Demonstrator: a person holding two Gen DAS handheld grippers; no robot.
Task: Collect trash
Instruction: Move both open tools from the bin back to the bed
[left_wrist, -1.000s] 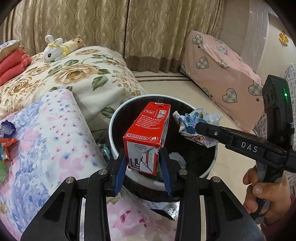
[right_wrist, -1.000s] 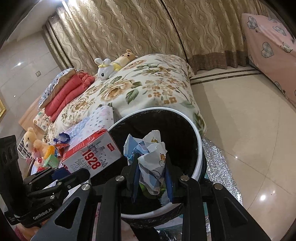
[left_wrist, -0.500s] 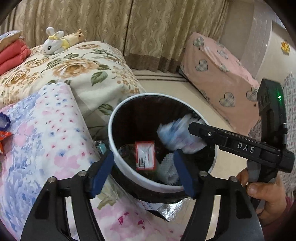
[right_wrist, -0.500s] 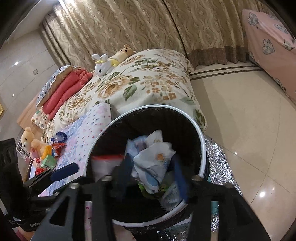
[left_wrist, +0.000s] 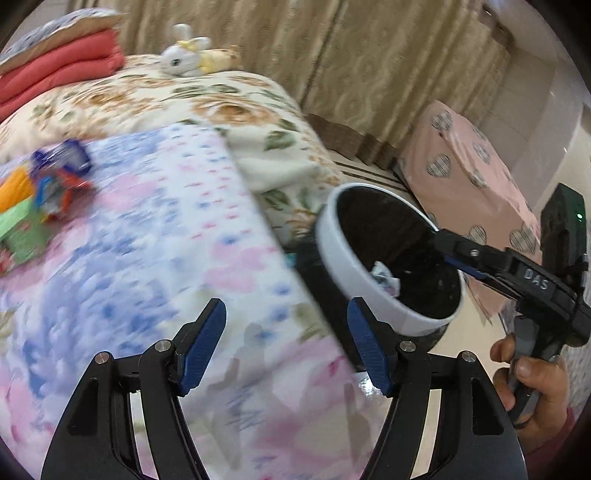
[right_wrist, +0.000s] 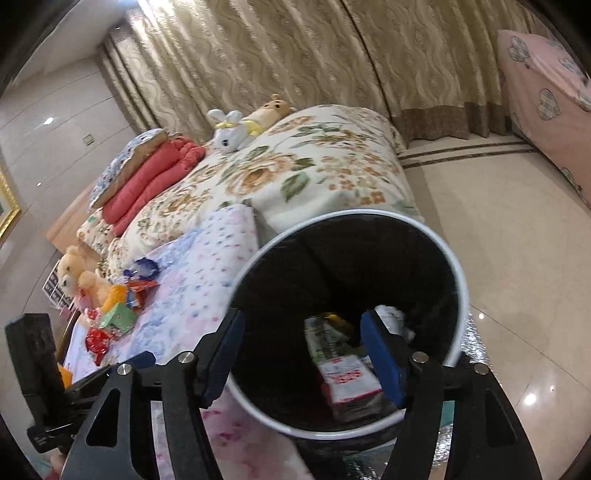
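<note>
The bin (right_wrist: 456, 258) is black inside with a white rim. The bedspread (right_wrist: 314, 162) is cream with flowers. The folded quilt (right_wrist: 147, 181) is red.

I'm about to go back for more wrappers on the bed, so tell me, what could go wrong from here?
1. The bin stands tight against the quilt; a careless swing of the left gripper could clip its rim and tip it.
2. The wrappers lie in a loose, colourful heap, so open jaws might grab several, or pinch the quilt.
3. The right gripper, jaws opening and empty, hangs over the bin mouth and could snag the liner when pulled away.
</note>
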